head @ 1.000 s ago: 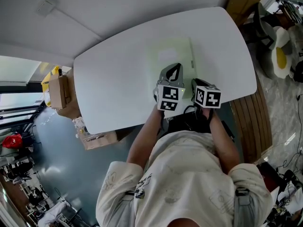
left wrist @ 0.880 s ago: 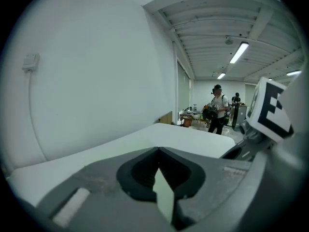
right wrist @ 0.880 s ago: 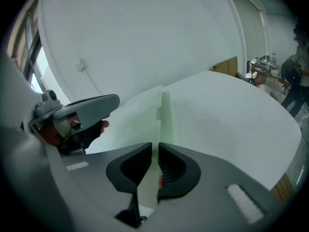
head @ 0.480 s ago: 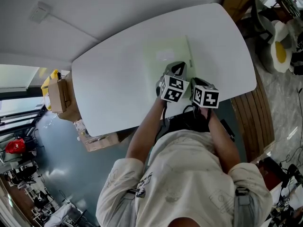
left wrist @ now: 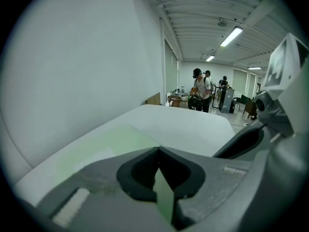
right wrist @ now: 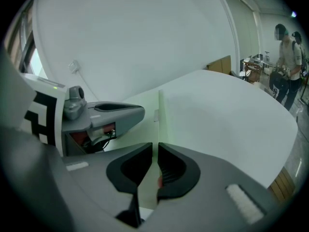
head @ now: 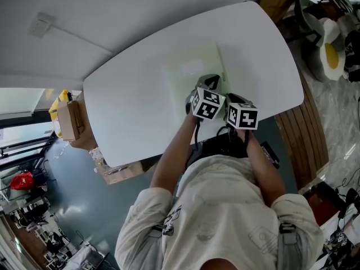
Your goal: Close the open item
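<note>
A pale green flat pouch (head: 191,72) lies on the white table (head: 129,111), with its near right edge under both grippers. My left gripper (head: 209,83) is over that edge; in the left gripper view its jaws (left wrist: 158,151) meet at the tips with a green sliver of pouch pinched between them. Just right of it is my right gripper (head: 233,97). In the right gripper view the pouch edge (right wrist: 159,105) runs edge-on straight into the narrow slit between its jaws (right wrist: 155,151). A small tab (right wrist: 156,114) sits on that edge.
A white wall stands behind the table. Cardboard boxes (head: 67,114) sit on the floor at the left, and a slatted wooden bench (head: 306,139) runs along the right. Several people (left wrist: 200,88) stand far off in the room.
My left gripper has tilted and moved slightly forward and right, closer to the right gripper. The right gripper has barely moved.
</note>
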The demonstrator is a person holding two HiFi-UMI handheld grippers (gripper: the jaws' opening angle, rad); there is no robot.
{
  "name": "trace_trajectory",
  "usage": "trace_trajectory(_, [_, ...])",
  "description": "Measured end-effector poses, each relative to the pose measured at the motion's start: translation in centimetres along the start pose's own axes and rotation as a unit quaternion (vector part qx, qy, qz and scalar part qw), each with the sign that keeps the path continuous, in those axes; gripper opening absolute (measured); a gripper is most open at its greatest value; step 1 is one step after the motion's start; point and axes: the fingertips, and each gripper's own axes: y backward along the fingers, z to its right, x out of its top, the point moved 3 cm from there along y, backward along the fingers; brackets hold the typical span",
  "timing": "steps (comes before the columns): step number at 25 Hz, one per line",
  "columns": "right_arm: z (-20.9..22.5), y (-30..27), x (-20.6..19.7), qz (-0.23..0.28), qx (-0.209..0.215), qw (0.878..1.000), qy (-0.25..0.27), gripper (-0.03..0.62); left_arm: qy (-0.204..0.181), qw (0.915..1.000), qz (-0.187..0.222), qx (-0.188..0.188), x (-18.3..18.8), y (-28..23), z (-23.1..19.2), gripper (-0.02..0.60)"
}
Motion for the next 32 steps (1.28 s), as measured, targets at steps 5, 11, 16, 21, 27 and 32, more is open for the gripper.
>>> trace_trajectory(5, [0.2, 0.1, -0.1, 0.001, -0.002, 1.0, -0.003, 0.037, -0.004, 1.0, -0.006, -0.003, -0.1, -0.5, 0.4, 0.002])
trace_trajectory(11, [0.4, 0.1, -0.1, 0.001, -0.009, 1.0, -0.002, 0.034, -0.012, 0.9998, -0.016, -0.006, -0.3, -1.1, 0.7, 0.002])
trace_trajectory(16, [0.5, 0.1, -0.2, -0.001, -0.01, 1.0, -0.003, 0.032, -0.035, 0.9988, -0.033, -0.003, -0.7, -1.7, 1.0, 0.002])
trace_trajectory(21, [0.5, 0.0, -0.2, -0.003, -0.007, 1.0, -0.004, 0.034, -0.041, 0.9981, -0.045, -0.001, -1.1, -2.0, 1.0, 0.002])
trace_trajectory(27, [0.4, 0.0, -0.3, -0.007, -0.009, 1.0, 0.005, 0.04, -0.038, 0.9976, -0.057, -0.009, -1.3, -2.1, 0.9, 0.002])
trace_trajectory(32, [0.9, 0.4, -0.5, -0.006, -0.005, 1.0, 0.007, 0.06, -0.038, 0.9974, -0.06, -0.01, -1.3, -2.3, 1.0, 0.002])
